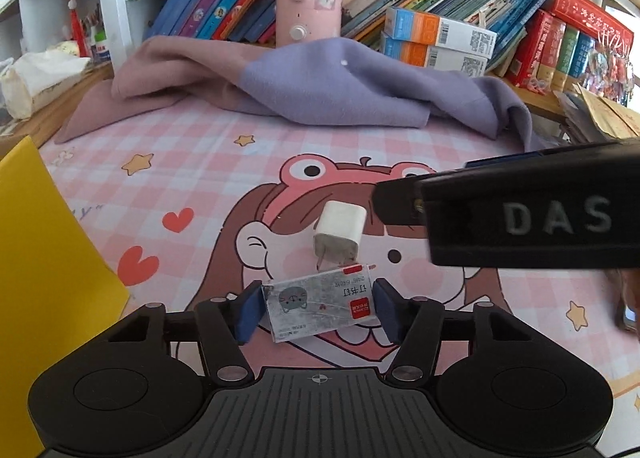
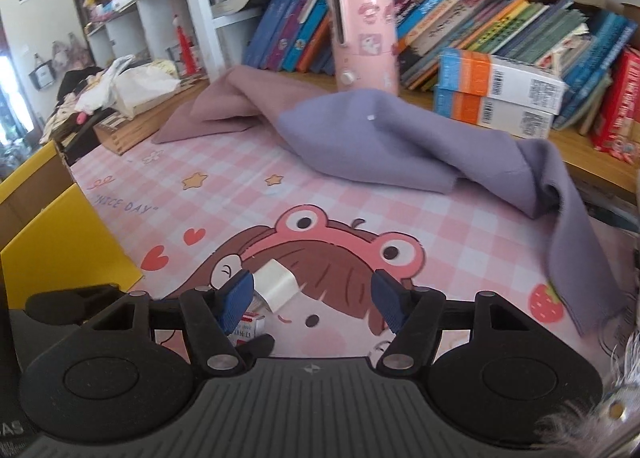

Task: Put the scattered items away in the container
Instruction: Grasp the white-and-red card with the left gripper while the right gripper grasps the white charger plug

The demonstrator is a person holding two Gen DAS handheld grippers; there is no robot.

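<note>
Yellow container [image 1: 48,258] at far left edge of pink cartoon mat [image 1: 180,177]. My left gripper [image 1: 318,308]: both blue pads against ends of staple box [image 1: 320,304], box clamped between them, low over mat. White charger plug [image 1: 340,234] lies just beyond box, prongs toward it. My right gripper [image 2: 312,304]: jaws spread wide, nothing held; charger just inside its left pad [image 2: 236,298], right pad well apart from it. Purple-pink cloth [image 2: 360,137] bunched at mat's back.
</note>
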